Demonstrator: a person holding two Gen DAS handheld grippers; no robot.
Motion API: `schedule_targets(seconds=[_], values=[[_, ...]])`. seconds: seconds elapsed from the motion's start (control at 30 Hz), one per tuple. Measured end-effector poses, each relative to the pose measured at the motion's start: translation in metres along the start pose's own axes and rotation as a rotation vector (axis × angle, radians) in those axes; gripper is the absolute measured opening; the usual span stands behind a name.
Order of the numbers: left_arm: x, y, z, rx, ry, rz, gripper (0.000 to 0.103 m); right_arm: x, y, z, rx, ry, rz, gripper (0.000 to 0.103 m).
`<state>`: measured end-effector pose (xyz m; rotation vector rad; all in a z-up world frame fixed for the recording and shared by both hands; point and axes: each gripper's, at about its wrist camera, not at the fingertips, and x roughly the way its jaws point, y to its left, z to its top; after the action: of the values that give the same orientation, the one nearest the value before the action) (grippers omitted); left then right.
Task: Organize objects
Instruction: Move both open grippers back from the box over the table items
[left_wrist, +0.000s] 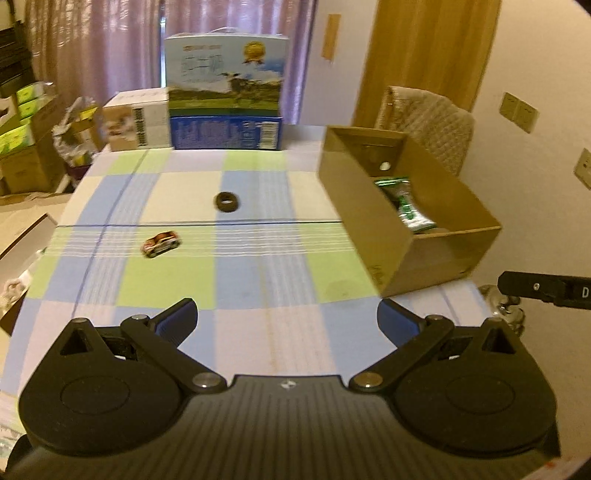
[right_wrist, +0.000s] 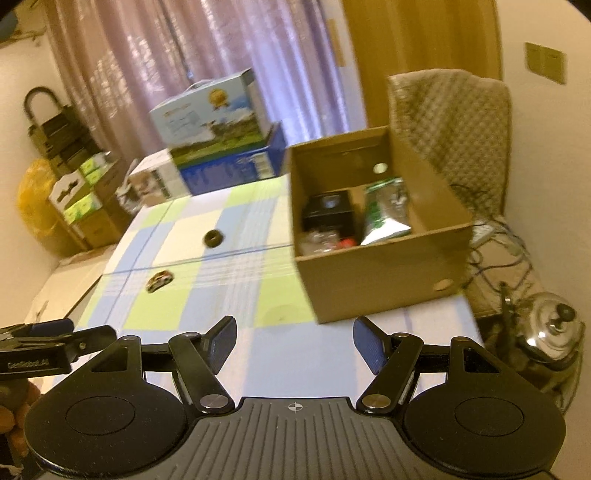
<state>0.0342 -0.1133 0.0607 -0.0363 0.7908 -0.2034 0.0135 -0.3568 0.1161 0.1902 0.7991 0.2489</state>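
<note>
Toy car (left_wrist: 161, 243) and dark ring (left_wrist: 226, 202) lie loose on the checked worktop (left_wrist: 258, 266), well apart from the box (left_wrist: 364, 225). Both hand-held grippers, left (left_wrist: 286, 319) and right (right_wrist: 294, 339), hang wide and empty. I'd straddle the car squarely before closing.

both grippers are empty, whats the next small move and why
Probably move the left gripper forward toward the toy car. Its jaws are open and hold nothing, the car lies loose on the checked tablecloth nearest that side, and the cardboard box already holds other items.
</note>
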Motion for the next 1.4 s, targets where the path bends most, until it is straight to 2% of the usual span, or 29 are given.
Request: schedule_targets(seconds=[0.23,0.83,1.07,1.4], values=[[0.002,0.025,-0.006,-0.032,0.011,0.051,0.102,0.024,0.034,-0.003,-0.054,0.013,0.053,0.067],[0.010,0.080,-0.013,-0.097,0.037,0.116,0.102,0.082,0.094,0.004,-0.136,0.042,0.130,0.067],[0.031,0.106,-0.005,-0.121,0.036,0.118,0.102,0.113,0.107,0.009,-0.178,0.062,0.138,0.067],[0.078,0.141,0.020,-0.055,-0.003,0.150,0.102,0.171,0.116,0.022,-0.215,0.072,0.135,0.067]])
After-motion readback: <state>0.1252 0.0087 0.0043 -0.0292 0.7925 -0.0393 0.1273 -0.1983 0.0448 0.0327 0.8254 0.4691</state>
